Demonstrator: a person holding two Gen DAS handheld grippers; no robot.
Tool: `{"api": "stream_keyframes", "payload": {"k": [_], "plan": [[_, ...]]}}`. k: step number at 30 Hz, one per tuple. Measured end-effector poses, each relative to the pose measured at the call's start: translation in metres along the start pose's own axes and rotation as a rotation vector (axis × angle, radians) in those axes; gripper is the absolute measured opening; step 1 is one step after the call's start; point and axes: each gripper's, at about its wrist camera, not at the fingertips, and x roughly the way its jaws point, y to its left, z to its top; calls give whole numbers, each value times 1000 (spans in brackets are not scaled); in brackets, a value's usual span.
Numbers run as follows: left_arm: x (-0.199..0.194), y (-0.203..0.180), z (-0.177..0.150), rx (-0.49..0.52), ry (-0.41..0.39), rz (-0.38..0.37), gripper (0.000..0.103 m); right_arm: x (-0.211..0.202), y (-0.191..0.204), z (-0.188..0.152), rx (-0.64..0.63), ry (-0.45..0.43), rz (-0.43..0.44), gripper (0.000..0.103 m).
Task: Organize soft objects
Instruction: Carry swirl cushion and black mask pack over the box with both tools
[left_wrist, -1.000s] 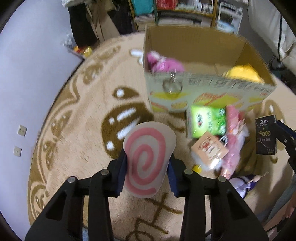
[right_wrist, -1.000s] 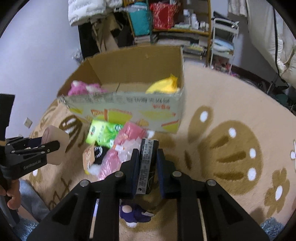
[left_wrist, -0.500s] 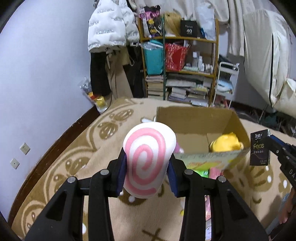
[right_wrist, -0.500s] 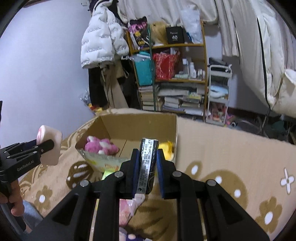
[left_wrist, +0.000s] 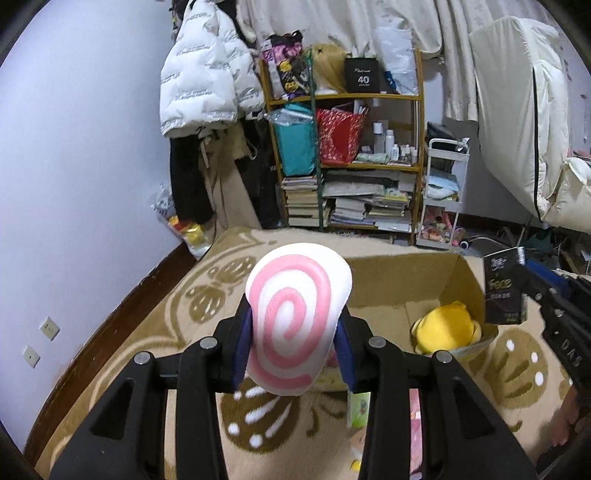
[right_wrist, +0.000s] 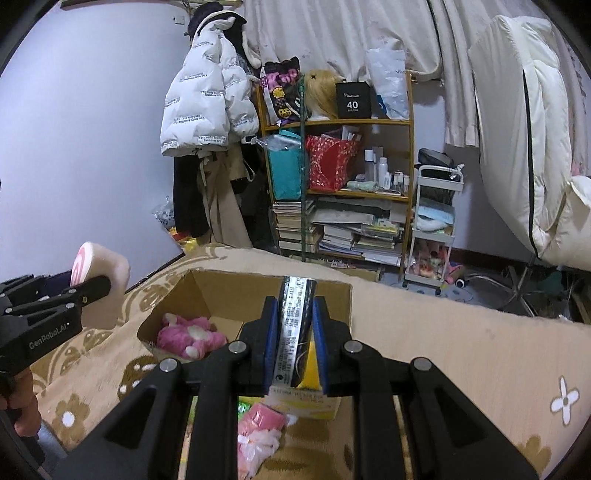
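1. My left gripper (left_wrist: 293, 345): fingers clamped on the swirl cushion (left_wrist: 297, 319), a white pad with a pink spiral, squeezed at its lower half and held up in the air.
2. My right gripper (right_wrist: 295, 339): fingers clamped on the black tissue pack (right_wrist: 295, 328), gripped edge-on and upright, top end poking above the pads.
3. Cardboard box (right_wrist: 221, 291) sits open on the rug (right_wrist: 461, 350), dead ahead at 12 o'clock in the right wrist view. In the left wrist view it is at about 2 o'clock past the cushion.
4. Already in the box: pink plush (right_wrist: 190, 336) toward the 9 o'clock side, yellow plush (left_wrist: 447, 328) at the other end.
5. Still on the rug at 6 o'clock, just in front of the box: pink packet (right_wrist: 258, 424) and a green packet (left_wrist: 360, 406), both partly hidden by the fingers.
6. Step, my read: carry phase, both items lifted and lined up toward the box, not yet over the opening.
7. Next move needs: push each gripper forward past the near wall, drop low inside, then spread the fingers. The cushion should go into the gap between the plushes.
8. Watch out: both grippers converge on one box, so stagger them to avoid a clash.
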Motion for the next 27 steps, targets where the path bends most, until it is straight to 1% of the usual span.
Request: {"api": "stream_keyframes", "payload": {"k": [3,8,12,17,27], "plan": [[7,-2,7,-16,2,-2,38,5,-1,2,4,1,-3,19],[18,-5,9,-2,-8,-11,38,16,-4,4,2,7,1,19],[23,-5,8,-13,-16,-60,38,22,-6,6,-5,-6,14,19],[29,-12,7,-1,-26,-98,38,32,-8,5,-9,-5,33,19],[52,-22,-2,-5,26,-155,39,46,-11,-4,5,32,87,19]]}}
